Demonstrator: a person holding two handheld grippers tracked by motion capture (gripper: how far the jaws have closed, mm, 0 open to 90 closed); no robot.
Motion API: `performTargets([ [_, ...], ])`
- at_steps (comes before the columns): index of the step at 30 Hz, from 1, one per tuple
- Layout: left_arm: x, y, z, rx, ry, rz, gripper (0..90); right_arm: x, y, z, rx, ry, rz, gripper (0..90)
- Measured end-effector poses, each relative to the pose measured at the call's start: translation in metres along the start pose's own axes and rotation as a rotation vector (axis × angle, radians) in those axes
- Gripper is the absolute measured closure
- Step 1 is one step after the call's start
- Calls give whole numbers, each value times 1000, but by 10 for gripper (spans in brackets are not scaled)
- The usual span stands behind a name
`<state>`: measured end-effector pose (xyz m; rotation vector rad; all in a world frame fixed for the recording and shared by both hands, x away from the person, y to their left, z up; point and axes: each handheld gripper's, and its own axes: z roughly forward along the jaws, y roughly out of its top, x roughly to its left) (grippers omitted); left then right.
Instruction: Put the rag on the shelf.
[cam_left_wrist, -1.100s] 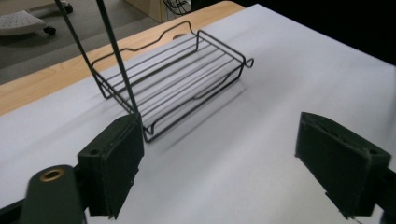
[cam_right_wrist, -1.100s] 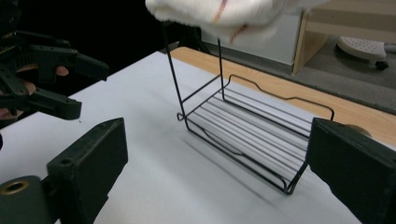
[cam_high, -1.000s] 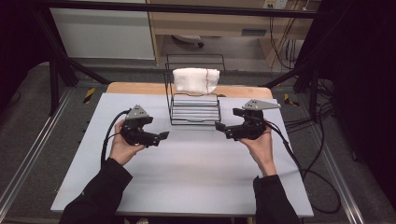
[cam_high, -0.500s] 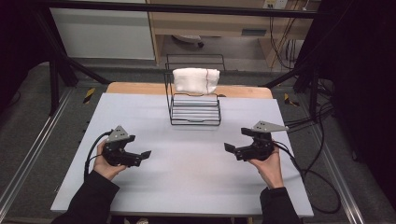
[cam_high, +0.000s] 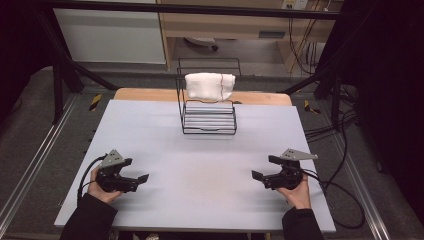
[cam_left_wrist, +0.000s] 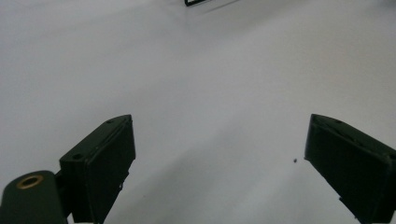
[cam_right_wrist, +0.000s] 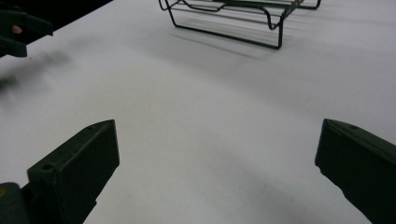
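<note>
The folded white towel (cam_high: 210, 86) is draped over the upper back rail of the black wire rack (cam_high: 209, 116), which stands at the far middle of the grey table (cam_high: 200, 165). Judged from this placement, the hanging step appears complete and nothing remains in hand. The left gripper (cam_high: 135, 179) and right gripper (cam_high: 260, 175) sit near the front edge, well apart from the rack, jaws spread wide and empty.
</note>
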<state>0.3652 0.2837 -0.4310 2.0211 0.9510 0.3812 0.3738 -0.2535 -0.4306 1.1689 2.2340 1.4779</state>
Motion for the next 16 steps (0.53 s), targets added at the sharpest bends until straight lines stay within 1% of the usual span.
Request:
performTargets([
  [2, 0, -4, -1, -1, 0, -6, 86, -2, -7, -2, 5, 4, 3, 3],
  [6, 2, -10, -1, 3, 7, 1, 86, -3, -17, -5, 24, 1, 16, 3],
  [7, 3, -11, -1, 2, 9, -5, 86, -3, -19, -5, 27, 0, 12, 3],
  [11, 4, -14, -1, 7, 12, -18, 86, -3, -20, -6, 27, 1, 9, 3],
  [16, 3, -14, -2, -3, 12, -14, 87, -3, -20, -6, 30, 3, 4, 3],
])
